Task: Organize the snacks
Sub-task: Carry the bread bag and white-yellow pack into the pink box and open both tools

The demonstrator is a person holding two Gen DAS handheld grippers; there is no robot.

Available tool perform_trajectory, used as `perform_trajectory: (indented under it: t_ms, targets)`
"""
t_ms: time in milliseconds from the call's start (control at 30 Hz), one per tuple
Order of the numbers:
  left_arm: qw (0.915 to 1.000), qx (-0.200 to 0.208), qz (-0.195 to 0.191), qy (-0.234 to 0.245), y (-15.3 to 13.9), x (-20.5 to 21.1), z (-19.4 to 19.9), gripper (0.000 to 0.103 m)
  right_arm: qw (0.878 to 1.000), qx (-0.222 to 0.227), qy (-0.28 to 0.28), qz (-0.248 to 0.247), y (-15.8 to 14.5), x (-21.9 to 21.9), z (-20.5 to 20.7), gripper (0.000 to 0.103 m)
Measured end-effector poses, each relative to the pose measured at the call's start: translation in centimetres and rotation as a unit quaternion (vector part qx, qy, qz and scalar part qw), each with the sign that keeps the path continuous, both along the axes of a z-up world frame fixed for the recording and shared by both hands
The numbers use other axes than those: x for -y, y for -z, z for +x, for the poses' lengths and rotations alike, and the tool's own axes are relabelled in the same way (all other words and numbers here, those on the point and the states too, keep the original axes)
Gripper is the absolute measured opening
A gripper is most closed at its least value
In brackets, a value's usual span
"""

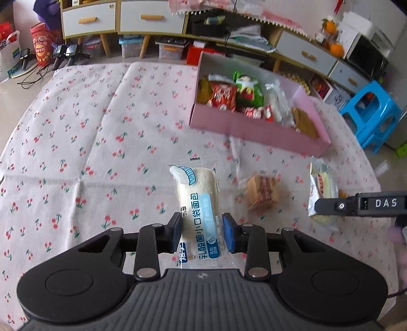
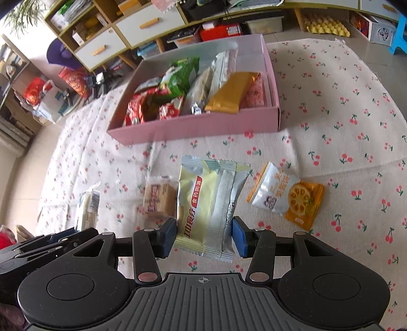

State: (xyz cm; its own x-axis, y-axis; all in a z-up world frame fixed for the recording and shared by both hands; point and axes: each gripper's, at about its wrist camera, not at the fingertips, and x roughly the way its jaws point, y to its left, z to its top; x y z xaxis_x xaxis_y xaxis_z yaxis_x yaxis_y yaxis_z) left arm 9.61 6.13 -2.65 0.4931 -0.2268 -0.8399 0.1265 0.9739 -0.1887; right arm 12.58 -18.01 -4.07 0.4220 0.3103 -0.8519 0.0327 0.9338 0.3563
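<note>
Tilting downward, the left hand-held gripper (image 1: 202,233) is clamping a white bread packet (image 1: 197,203) and the right hand-held gripper (image 2: 204,235) is clamping a pale green snack pouch (image 2: 208,206) above the cherry-print cloth (image 1: 76,127) covering the desk, near the pink box (image 2: 193,127) of snacks, with drawer cabinets (image 1: 114,17) behind.

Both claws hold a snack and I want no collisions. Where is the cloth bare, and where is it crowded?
Bare: the cherry cloth left of the pink box, and the cloth right of the box in the right view. Crowded: in front of the box, where the wafer pack and orange packet lie, and inside the box.
</note>
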Motion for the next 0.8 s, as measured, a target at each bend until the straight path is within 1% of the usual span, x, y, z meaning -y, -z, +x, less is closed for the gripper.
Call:
perform_trajectory:
  t_ms: [200,367,467,600,733,800]
  targets:
    - [0.9997,0.014,-0.02,-0.004,-1.4,0.9,1.1,0.031,1.0,0.011,0.009,0.021,-1.2,0.4,0.8,0.046]
    - [0.9987,0.04,-0.031,0.004,-2.6,2.1,2.4,0.031,0.998,0.02,0.031,0.042,-2.0,0.7,1.8,0.046]
    - [0.9979,0.052,-0.039,0.002,-3.1,2.6,3.4,0.031,0.997,0.03,0.042,0.053,-2.5,0.9,2.5,0.046]
    - [0.9963,0.066,-0.055,-0.004,-3.2,3.2,4.9,0.031,0.995,0.055,0.054,0.061,-3.1,1.0,3.6,0.047]
    - [0.9947,0.086,-0.055,-0.009,-2.8,3.8,6.2,0.031,0.992,0.07,0.076,0.076,-3.1,1.5,4.7,0.047]
    - [0.9939,0.09,-0.062,-0.012,-2.5,4.1,6.8,0.031,0.99,0.076,0.086,0.082,-3.0,1.8,5.2,0.047]
